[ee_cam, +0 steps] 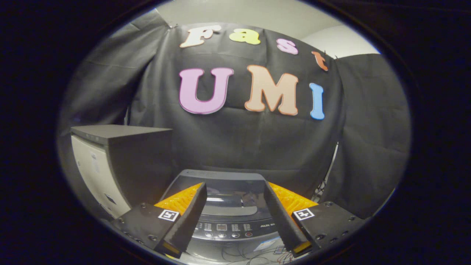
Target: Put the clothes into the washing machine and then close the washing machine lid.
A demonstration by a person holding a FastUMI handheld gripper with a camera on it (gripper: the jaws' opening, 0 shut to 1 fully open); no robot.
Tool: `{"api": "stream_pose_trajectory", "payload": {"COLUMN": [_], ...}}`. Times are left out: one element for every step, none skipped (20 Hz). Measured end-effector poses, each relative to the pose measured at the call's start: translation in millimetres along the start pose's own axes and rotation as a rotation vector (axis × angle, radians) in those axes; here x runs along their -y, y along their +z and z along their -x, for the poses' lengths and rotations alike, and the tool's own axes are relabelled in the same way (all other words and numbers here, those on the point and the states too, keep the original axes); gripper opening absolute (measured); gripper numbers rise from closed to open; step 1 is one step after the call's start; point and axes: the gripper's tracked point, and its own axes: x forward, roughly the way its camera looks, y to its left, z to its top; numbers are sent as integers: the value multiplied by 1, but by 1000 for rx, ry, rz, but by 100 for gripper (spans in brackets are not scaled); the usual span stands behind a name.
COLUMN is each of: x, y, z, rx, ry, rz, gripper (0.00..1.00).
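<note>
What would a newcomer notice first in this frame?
The washing machine sits just ahead of the open tool, its lid down and control panel showing between the two fingers, which hold nothing. Beyond the left finger stands a dark-topped cabinet against the black cloth wall.

Washer (228, 221) beside cabinet (121, 162); floor unseen.

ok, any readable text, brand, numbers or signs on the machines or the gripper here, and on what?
Nothing can be quoted.
Washing machine control panel: print by the buttons, too small to read.
Panel's right end: brand mark, blurred.
Square markers on the gripper body: coded patterns, no words.
Cabinet beside the machine: small marks on its front, unreadable.
Gripper: fingers open above the machine, holding nothing.
</note>
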Motion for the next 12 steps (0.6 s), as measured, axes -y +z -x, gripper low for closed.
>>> {"api": "stream_pose_trajectory", "payload": {"x": [-6,-12,-15,-16,-14,-17,-17,-16,-14,-11,-9,-7], "y": [5,8,7,4,4,5,10,11,13,14,13,14], "z": [8,15,22,28,34,37,39,40,42,42,43,43], "rx": [28,54,63,55,60,63,62,59,63,64,69,77], "ry": [1,6,12,16,14,35,48,56,56,57,56,53], "rz": [-8,-8,7,24,25,19,2,-12,-21,-19,-10,-3], "gripper": [97,98,98,99,99,98,98,98,98,98,98,98]}}
